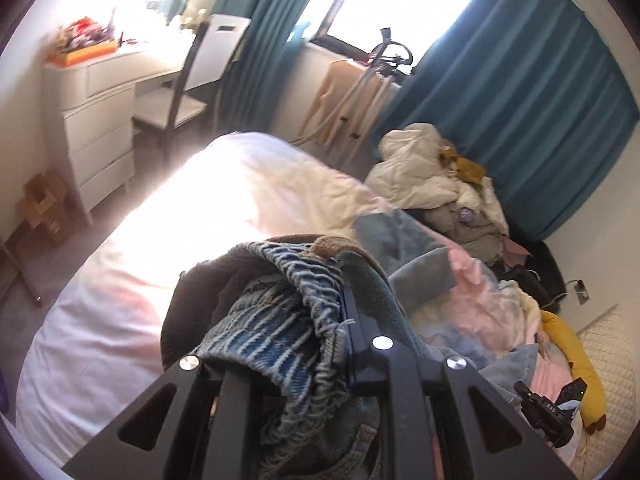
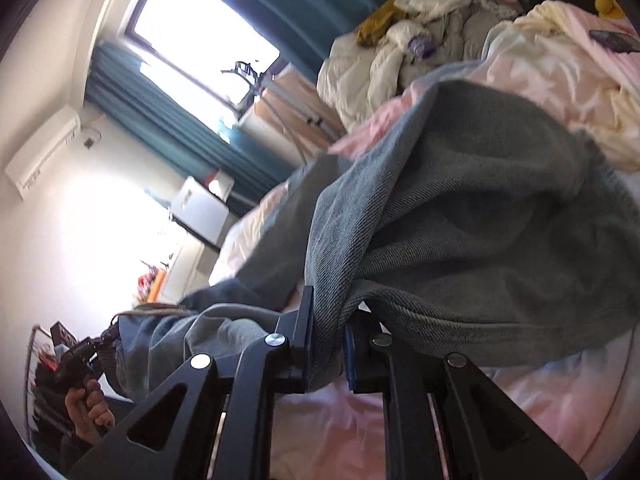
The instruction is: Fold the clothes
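Jeans (image 2: 460, 208) hang pinched in both tools. Right gripper (image 2: 328, 344) squeezes a fold of gray-blue cloth; left gripper (image 1: 280, 320) squeezes the bunched stretchy waistband (image 1: 276, 312). Below lies the pink bed (image 1: 132, 280), with a clothes pile (image 1: 436, 176) near the curtain. I think both hands should pull apart gently, keeping edges even.

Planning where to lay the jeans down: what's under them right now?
Under the jeans, held up by both tongs, lies the pink-and-white bedding. Whatever sits beneath the drooping denim itself is hidden.
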Tool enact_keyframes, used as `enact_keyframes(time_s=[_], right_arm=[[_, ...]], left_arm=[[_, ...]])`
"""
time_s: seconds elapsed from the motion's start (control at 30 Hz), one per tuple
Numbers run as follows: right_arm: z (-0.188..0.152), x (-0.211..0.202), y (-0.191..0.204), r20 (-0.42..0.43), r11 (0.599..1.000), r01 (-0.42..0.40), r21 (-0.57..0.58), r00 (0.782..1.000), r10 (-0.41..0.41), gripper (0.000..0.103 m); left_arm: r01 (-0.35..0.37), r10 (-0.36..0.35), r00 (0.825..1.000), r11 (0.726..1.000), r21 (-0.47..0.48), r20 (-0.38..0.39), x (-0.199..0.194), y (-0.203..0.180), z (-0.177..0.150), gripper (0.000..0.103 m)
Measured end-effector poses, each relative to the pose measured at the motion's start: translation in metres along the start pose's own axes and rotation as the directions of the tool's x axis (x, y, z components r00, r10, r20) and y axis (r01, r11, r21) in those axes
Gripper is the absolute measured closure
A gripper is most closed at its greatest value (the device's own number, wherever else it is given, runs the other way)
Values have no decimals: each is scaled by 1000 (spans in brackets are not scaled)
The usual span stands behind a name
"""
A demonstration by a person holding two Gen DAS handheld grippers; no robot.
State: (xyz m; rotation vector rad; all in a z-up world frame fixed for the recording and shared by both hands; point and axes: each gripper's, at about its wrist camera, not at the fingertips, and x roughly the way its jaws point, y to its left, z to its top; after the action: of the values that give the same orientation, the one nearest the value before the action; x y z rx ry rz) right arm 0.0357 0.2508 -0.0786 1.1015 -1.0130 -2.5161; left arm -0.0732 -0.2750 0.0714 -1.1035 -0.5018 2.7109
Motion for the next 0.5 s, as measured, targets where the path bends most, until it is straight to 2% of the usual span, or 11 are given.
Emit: enact_keyframes(time_s=[0.07, 0.17, 0.23, 0.33, 0.43, 0.5], right_arm=[[-25, 26, 0, -69, 1000, 18, -25, 997, -20, 92], [-47, 48, -14, -127, 1000, 25, -9, 992, -26, 92], [-49, 53, -23, -148, 1000, 13, 17, 989, -11, 90], [-46, 53, -33, -182, 999, -2, 46, 983, 11, 80], [-34, 39, -36, -201, 999, 1, 44, 980, 7, 79], [-25, 28, -38, -211, 999, 5, 41, 977, 4, 73]], left_arm=[[-55, 55, 998, 998, -14, -12, 9, 24, -25, 86], [-138, 137, 990, 990, -34, -32, 22, 60, -61, 86], [-192, 190, 981, 980, -46, -46, 31, 85, -86, 85], [-271, 267, 961, 961, -60, -67, 43, 117, -120, 84], [-320, 317, 946, 946, -42, -69, 35, 103, -124, 84], [-352, 350, 934, 935, -31, -70, 30, 93, -127, 80]])
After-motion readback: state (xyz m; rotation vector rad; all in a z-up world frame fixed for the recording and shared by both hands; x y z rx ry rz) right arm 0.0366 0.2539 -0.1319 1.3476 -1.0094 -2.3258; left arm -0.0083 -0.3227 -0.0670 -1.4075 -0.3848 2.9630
